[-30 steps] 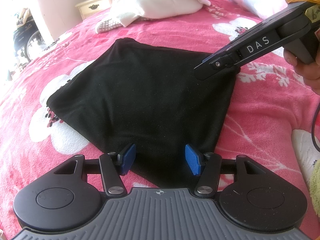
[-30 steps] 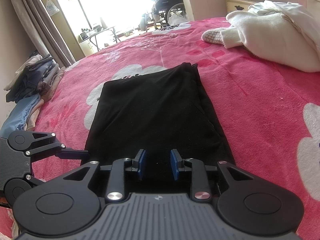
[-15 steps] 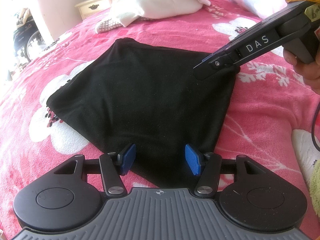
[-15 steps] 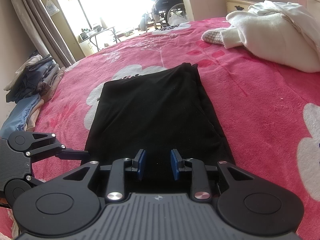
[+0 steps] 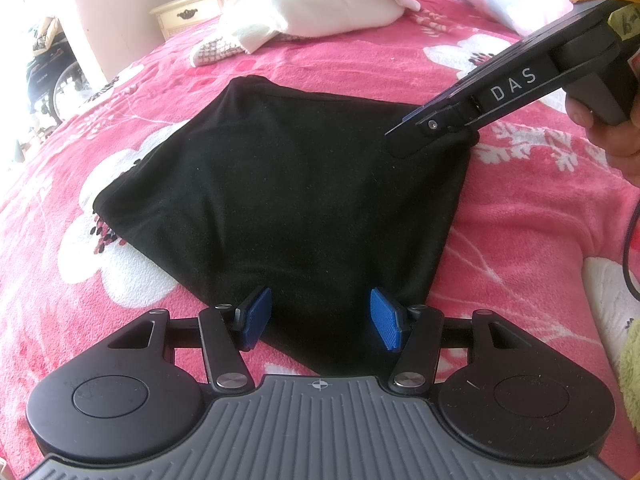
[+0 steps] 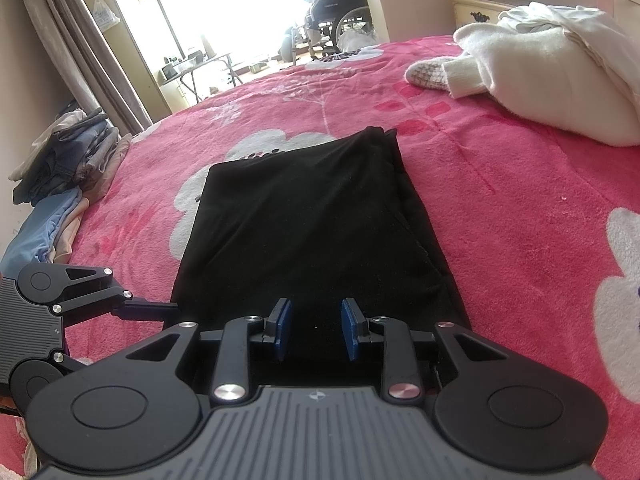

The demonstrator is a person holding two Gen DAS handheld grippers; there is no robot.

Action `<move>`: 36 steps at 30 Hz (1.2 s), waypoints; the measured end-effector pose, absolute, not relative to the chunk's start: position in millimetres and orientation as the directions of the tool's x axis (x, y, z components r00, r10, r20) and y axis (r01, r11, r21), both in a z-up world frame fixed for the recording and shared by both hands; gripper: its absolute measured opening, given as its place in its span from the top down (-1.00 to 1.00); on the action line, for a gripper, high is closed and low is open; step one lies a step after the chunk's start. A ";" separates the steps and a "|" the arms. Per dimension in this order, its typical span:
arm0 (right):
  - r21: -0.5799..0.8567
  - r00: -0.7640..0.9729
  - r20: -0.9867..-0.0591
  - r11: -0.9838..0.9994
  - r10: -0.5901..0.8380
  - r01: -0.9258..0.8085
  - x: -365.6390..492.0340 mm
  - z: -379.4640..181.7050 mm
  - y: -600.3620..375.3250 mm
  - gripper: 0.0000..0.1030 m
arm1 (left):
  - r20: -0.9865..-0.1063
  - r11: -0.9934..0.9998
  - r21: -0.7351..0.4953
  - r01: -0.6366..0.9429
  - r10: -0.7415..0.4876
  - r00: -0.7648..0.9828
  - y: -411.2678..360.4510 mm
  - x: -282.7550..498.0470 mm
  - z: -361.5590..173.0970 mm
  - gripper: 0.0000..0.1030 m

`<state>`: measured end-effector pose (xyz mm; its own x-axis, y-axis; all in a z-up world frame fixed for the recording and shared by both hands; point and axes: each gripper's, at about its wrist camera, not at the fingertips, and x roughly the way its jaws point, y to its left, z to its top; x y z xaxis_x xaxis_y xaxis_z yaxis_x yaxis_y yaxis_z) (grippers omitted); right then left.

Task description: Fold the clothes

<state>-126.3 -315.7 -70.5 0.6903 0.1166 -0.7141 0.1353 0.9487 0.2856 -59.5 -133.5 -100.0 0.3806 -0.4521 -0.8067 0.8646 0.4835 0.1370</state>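
While I hold both grippers low over the bed (image 6: 520, 208), its pink blanket (image 5: 520, 216) with white flowers fills most of each view. The black garment (image 5: 280, 200) lies flat on it, already folded into a rough rectangle, long edges running away from me in the right wrist view, layered edges showing at its far right corner. A white clothes heap (image 6: 552, 80) sits far right on the bed, well apart from the garment, with a knit sock (image 6: 426, 74) poking out just beside it. A stack of folded clothes (image 6: 64, 152), denim and light blue, sits at the far left edge of the bed in the right view. Beyond the bed I see a cream nightstand (image 5: 188, 16) and a wheelchair (image 6: 336, 12) in the bright doorway.

The left gripper (image 5: 320, 318) hangs over the garment's near corner, blue pads (image 5: 256, 316) apart, black cloth seen between them but not pinched. The right gripper (image 6: 316, 330) hangs over the near edge, pads closer together yet with a clear gap, nothing clamped; I can't tell if the tips touch the cloth. In the left view that right gripper shows from the side over the garment's right corner, with a hand (image 5: 612, 136) on its grip.
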 end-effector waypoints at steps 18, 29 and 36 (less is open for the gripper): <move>0.286 0.692 -0.712 0.949 0.117 0.134 -125.6 -70.2 -316.5 0.43 | -0.812 0.487 0.131 0.864 -0.447 0.375 -132.7 -59.5 -98.9 -0.07; 0.276 0.715 -0.693 0.949 0.088 0.151 -126.7 -63.8 -330.5 0.41 | -0.835 0.670 -0.035 0.741 -0.428 0.347 -91.1 -14.2 -70.5 -0.08; 0.234 0.703 -0.708 0.962 0.068 0.143 -110.3 -50.9 -335.7 0.41 | -0.824 0.797 -0.031 0.603 -0.362 0.436 -71.3 19.9 -58.4 -0.13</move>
<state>-110.3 -335.7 -50.9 0.7028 0.0678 -0.7082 0.1433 0.9616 0.2342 19.9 -71.3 -58.4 0.4357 -0.3616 -0.8243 0.6031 0.7971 -0.0308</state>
